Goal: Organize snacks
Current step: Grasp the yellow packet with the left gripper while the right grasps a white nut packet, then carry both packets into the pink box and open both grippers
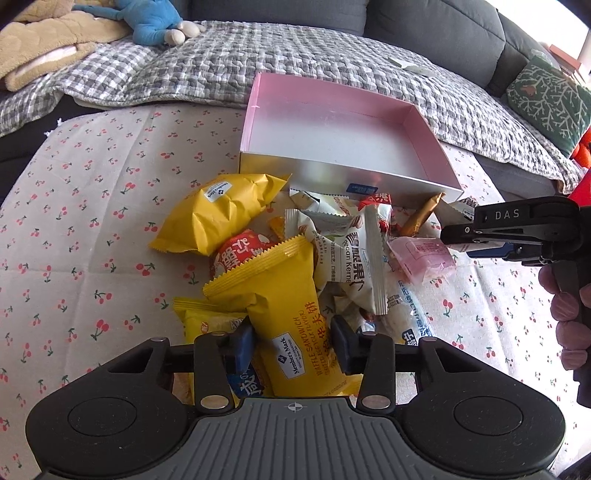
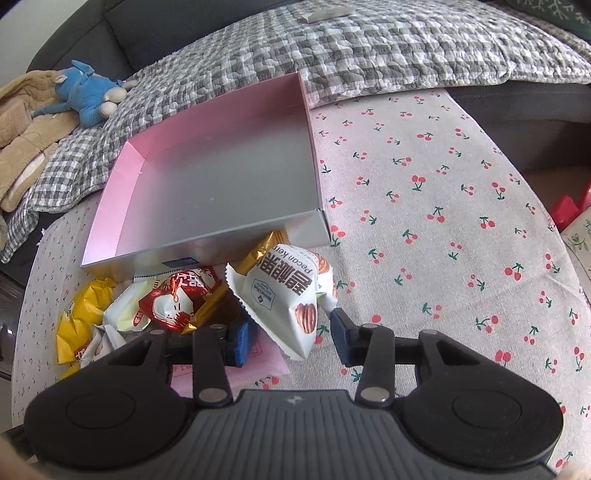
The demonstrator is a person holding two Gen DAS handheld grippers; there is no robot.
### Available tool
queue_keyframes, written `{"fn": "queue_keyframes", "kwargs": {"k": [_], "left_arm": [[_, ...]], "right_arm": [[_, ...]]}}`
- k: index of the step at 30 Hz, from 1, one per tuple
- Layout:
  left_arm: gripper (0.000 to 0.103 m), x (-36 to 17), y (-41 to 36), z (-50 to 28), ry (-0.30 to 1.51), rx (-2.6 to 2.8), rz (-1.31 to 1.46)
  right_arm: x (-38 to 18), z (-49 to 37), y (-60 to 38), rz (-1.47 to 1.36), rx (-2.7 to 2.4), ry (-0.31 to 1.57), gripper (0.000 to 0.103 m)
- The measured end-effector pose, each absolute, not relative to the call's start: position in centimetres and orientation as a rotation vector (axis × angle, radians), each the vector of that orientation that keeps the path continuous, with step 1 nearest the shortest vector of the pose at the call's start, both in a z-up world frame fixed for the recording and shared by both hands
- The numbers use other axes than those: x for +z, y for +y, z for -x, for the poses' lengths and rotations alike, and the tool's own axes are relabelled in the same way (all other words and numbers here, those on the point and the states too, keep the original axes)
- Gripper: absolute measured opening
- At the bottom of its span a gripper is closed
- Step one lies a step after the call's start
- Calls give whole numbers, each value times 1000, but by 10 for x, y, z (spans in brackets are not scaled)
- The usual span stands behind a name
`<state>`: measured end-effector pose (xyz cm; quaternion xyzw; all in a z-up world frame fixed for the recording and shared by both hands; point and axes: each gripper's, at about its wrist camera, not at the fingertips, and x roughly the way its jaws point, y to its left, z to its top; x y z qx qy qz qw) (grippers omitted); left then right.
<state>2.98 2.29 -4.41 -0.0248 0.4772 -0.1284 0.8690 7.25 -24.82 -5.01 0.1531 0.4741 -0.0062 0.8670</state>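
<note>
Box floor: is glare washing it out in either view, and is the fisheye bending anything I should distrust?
Left wrist view: the box floor is blown out to near white, its rear wall still pink; the window corner at upper right is overexposed. Right wrist view: the box floor reads even grey, no glare. Both views: sharp, but the sofa and cloth edges bow toward the frame corners.

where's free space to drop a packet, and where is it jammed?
Free: inside the pink box, nothing in it; bare cherry cloth right of the box; cloth left of the pile too. Jammed: the snack pile against the box's near wall, where both tongs sit.
</note>
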Motion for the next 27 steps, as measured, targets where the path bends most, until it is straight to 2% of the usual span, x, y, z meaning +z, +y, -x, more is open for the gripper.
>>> {"fn": "queue_keyframes", "kwargs": {"k": [8,27], "left_arm": [[31,-33,26,-24,973,-297,64],[29,-13,31,-20,921,-326,100]], "right_arm": [[-37,-60,-250,-339,27,953,35],[-11,-32,-247,-403,139,904,35]]}}
